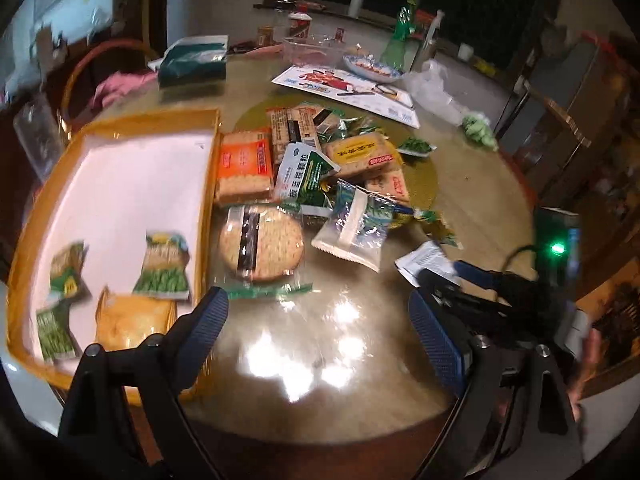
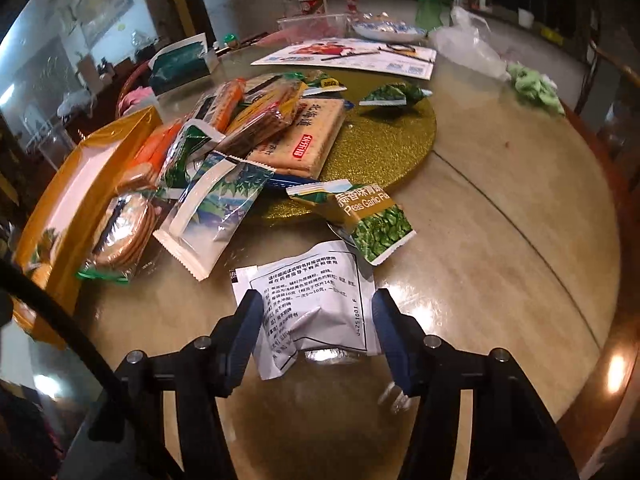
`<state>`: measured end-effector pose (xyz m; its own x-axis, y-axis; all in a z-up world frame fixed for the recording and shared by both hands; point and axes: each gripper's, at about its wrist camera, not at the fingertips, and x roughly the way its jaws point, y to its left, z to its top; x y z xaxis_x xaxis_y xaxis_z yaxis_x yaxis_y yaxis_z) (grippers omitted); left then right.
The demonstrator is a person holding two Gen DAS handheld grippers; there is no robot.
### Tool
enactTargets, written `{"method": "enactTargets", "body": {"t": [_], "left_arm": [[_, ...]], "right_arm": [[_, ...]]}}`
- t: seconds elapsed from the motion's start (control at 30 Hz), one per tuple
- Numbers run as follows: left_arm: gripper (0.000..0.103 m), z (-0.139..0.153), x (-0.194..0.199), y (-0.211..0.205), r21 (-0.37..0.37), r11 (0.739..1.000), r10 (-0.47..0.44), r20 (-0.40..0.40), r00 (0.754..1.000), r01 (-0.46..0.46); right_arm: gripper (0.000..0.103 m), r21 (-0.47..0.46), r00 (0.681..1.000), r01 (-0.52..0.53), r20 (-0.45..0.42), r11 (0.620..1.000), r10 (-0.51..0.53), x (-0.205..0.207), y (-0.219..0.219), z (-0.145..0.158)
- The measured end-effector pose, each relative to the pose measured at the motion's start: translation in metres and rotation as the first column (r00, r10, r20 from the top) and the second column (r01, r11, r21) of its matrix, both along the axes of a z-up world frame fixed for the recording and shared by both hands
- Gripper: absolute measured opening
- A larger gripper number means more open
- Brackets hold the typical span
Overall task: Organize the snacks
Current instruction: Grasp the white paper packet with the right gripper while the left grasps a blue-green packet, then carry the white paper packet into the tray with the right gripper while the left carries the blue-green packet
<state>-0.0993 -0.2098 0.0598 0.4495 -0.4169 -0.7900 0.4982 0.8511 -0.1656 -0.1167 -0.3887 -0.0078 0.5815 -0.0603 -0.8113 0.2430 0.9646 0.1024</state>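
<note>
A pile of snack packets (image 1: 304,160) lies on a gold round mat (image 1: 420,168), beside an orange-rimmed white tray (image 1: 136,184). The tray holds several small green pea packets (image 1: 164,264) and a cracker pack (image 1: 132,320). My left gripper (image 1: 318,304) hangs open and empty over the glossy table, just short of a round cracker pack (image 1: 260,242). My right gripper (image 2: 316,320) has a white printed packet (image 2: 316,300) between its blue pads, which touch both its sides; the packet buckles in the middle. A green pea packet (image 2: 372,220) lies just beyond it.
Behind the pile lie a printed sheet (image 1: 344,84), a blue-patterned dish (image 1: 372,66), a clear box (image 1: 308,50), bottles and a green tissue pack (image 1: 192,64). A white plastic bag (image 2: 468,44) and a green crumpled cloth (image 2: 536,84) sit at the right. The table edge curves close on the right.
</note>
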Motion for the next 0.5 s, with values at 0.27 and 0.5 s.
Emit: {"method": "enactTargets", "body": {"t": [0.27,0.5], "left_arm": [[0.074,-0.028,0.05,-0.094,0.152,0.979,-0.138,-0.016,0.99,0.138],[0.052,-0.06,0.054,-0.12,0.232,0.961,-0.154,0.002,0.988,0.149]], "right_arm": [[0.032,0.007,0.997,-0.072,-0.022,0.997,0.072,-0.016,-0.002,0.003],[0.031,0.057,0.998,-0.059,-0.006,0.997,0.059,-0.03,-0.008,0.002]]}}
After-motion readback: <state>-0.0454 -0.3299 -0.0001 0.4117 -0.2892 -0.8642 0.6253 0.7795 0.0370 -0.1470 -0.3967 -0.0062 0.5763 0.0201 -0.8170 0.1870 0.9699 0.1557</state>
